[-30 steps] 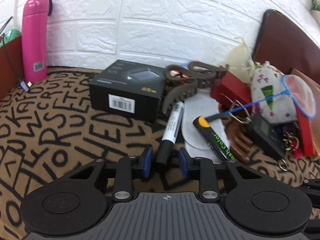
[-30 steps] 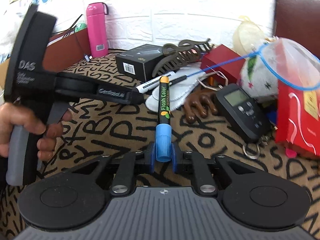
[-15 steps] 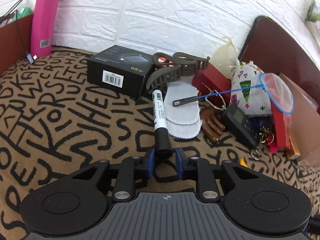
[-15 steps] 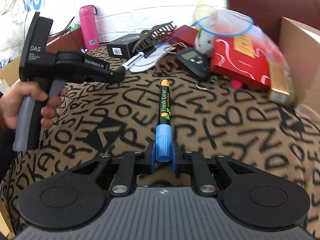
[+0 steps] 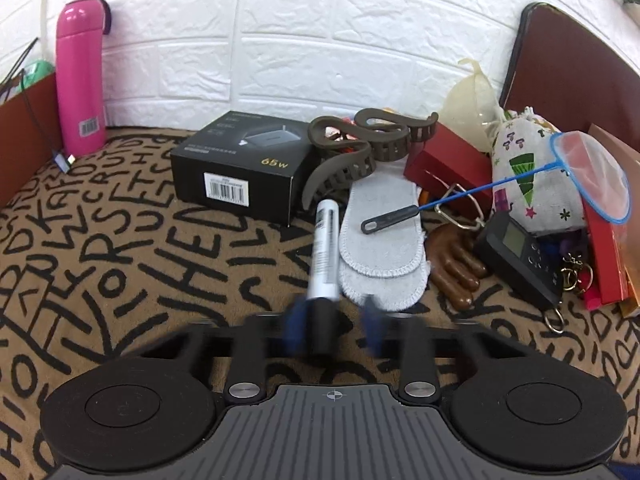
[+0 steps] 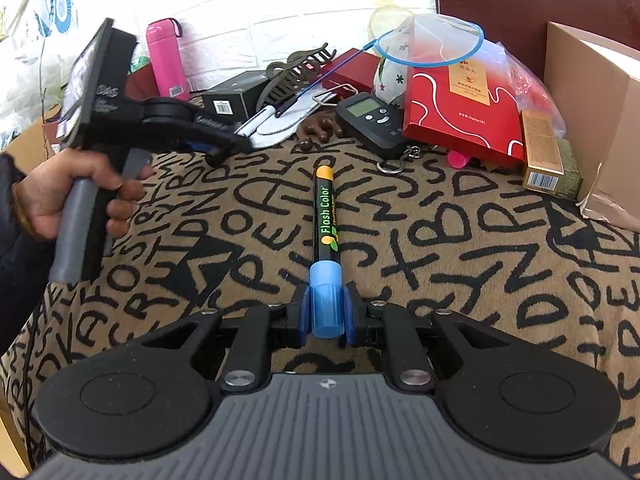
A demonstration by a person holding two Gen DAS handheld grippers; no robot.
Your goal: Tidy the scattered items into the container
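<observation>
**A:** Left claw first: its jaws have just been closing, the blue pads are smeared with motion, and the black cap end of the white marker sits between them. One pad looks to touch the cap, the other stands a little off, so I'd not call it clamped yet.

**B:** And the risk there?

**A:** It's catching only the very end. The long barrel pointing out toward the grey pads could swing or slip free on the lift. The black box and the brown hair clip lie near its far tip, so a swing could knock them.

**B:** Right side?

**A:** Right claw is clamped on the blue cap of the black pen, which juts out over the patterned desk. Same worry: a cap grip, with all the length hanging forward. If the cap pulls off, the pen drops.

**B:** Where's the container?

**A:** I'd judge the cardboard box at the right. The red box and the gold carton crowd its foot, so a low approach could clip them.
</observation>
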